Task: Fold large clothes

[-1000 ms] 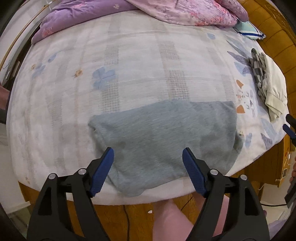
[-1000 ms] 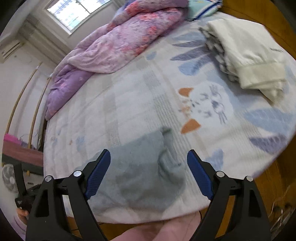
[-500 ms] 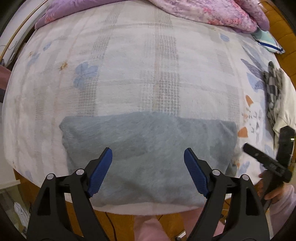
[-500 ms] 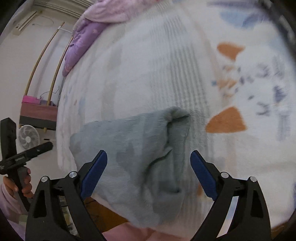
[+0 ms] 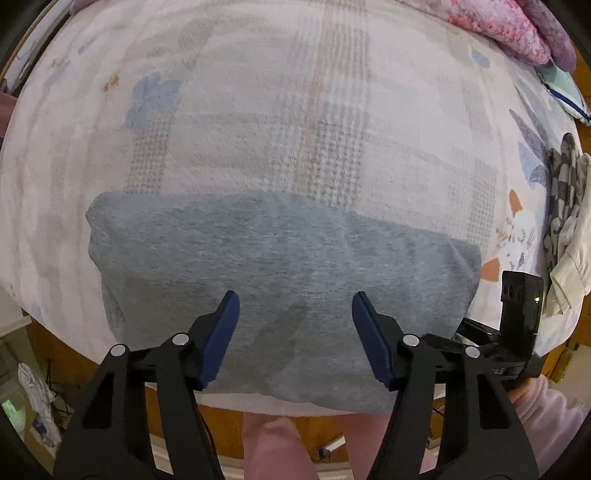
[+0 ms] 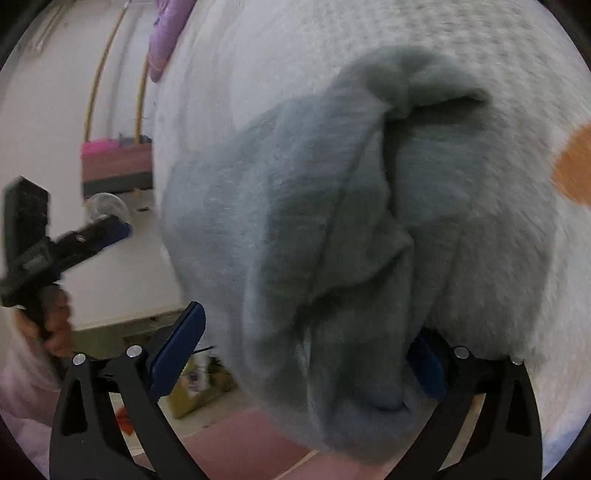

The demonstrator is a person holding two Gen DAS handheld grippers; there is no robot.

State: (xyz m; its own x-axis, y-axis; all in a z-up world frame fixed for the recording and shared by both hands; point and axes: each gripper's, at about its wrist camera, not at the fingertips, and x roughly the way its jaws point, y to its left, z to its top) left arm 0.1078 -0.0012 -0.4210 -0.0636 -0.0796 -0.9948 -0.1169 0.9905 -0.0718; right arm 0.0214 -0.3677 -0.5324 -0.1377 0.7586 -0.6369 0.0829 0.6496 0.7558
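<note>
A grey-blue folded garment (image 5: 280,266) lies flat at the near edge of the bed, its lower part hanging over the edge. My left gripper (image 5: 295,314) is open just above its near middle, touching nothing. My right gripper (image 6: 306,350) is open at the garment's right end (image 6: 332,221), where the cloth is bunched and creased; the cloth fills the gap between the jaws and hides the right fingertip. The right gripper's body also shows in the left wrist view (image 5: 517,332) at the garment's right corner.
The bed has a pale patterned blanket (image 5: 295,110). A pile of folded checked and cream clothes (image 5: 565,221) lies at the right edge. A pink-purple quilt (image 5: 517,26) lies at the far side. The wooden bed frame (image 5: 55,339) and floor are below.
Both grippers have moved closer to the garment. The right gripper has dropped to its bunched right end, so the cloth now fills its view. The left jaws stand a little narrower.
</note>
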